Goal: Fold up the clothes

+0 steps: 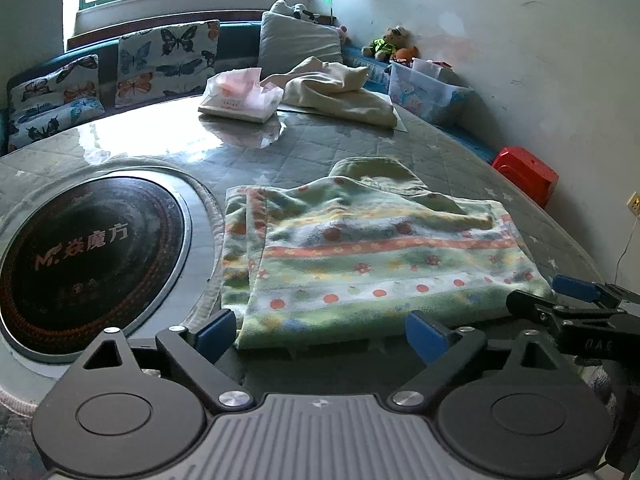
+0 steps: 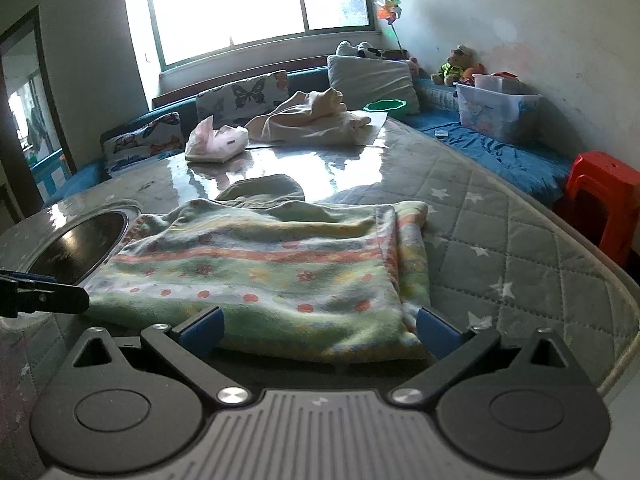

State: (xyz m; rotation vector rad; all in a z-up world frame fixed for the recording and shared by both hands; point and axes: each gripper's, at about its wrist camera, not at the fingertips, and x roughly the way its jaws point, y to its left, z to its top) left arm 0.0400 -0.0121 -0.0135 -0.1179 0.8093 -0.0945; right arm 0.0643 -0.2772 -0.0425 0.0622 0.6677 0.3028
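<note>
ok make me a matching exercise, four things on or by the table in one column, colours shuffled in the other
Things:
1. folded towel
2. stool
3. crumpled cloth
4. storage box

Colours:
a. cream
b. clear with cartoon prints
c. green with orange stripes and dots
d. red

Pairs: 1-c, 2-d, 3-a, 4-b

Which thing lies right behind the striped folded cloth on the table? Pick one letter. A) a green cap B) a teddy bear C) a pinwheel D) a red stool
A: a green cap pokes out from just behind the striped folded cloth on the table, seen the same way from the left wrist view.
</note>
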